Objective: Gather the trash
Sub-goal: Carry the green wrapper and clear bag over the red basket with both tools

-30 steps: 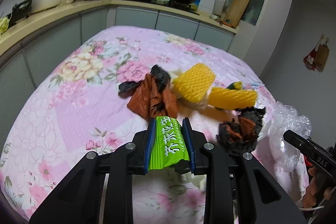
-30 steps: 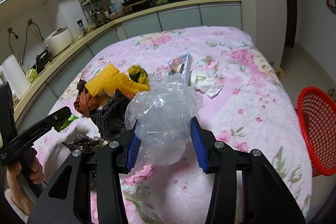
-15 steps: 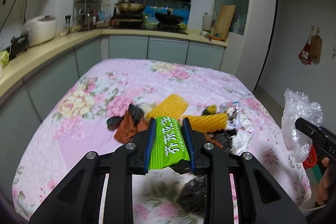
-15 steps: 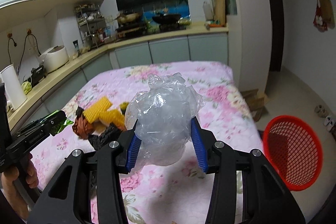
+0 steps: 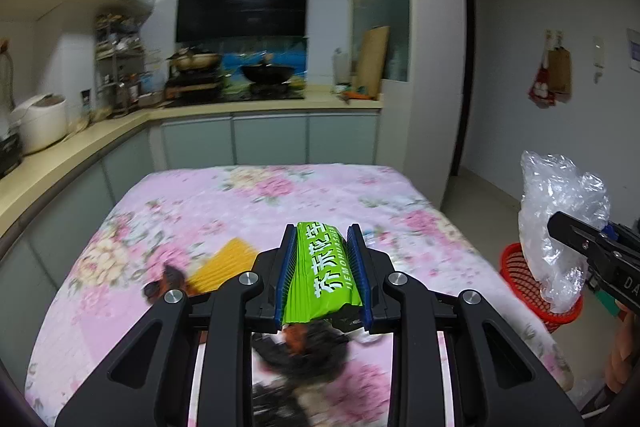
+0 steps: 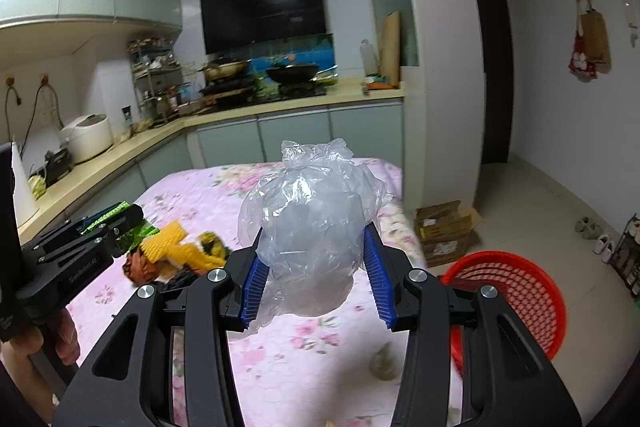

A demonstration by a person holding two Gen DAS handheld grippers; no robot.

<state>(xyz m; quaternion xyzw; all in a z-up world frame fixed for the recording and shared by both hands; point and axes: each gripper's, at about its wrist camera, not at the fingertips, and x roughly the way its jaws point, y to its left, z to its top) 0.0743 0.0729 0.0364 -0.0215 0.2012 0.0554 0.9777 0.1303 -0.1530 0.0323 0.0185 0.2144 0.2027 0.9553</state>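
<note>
My left gripper [image 5: 323, 269] is shut on a green snack wrapper [image 5: 326, 273] and holds it above the floral table [image 5: 192, 211]. My right gripper [image 6: 316, 267] is shut on a crumpled clear plastic bag [image 6: 310, 227], also raised; the bag also shows in the left wrist view [image 5: 556, 223]. A red mesh basket [image 6: 520, 291] stands on the floor right of the table. Yellow foam nets [image 6: 180, 247], an orange-brown wrapper [image 6: 136, 265] and black plastic scraps [image 5: 304, 351] lie on the table. The left gripper with its wrapper shows in the right wrist view [image 6: 116, 221].
A small crumpled scrap [image 6: 382, 363] lies near the table's right edge. Cardboard boxes [image 6: 444, 231] sit on the floor past the table. Kitchen counters [image 5: 80, 139] run along the left and back. Shoes [image 6: 596, 235] lie on the floor at far right.
Both grippers have risen and tilted up with their loads. The trash pile has dropped low in both views and the red basket has come closer in the right wrist view.
</note>
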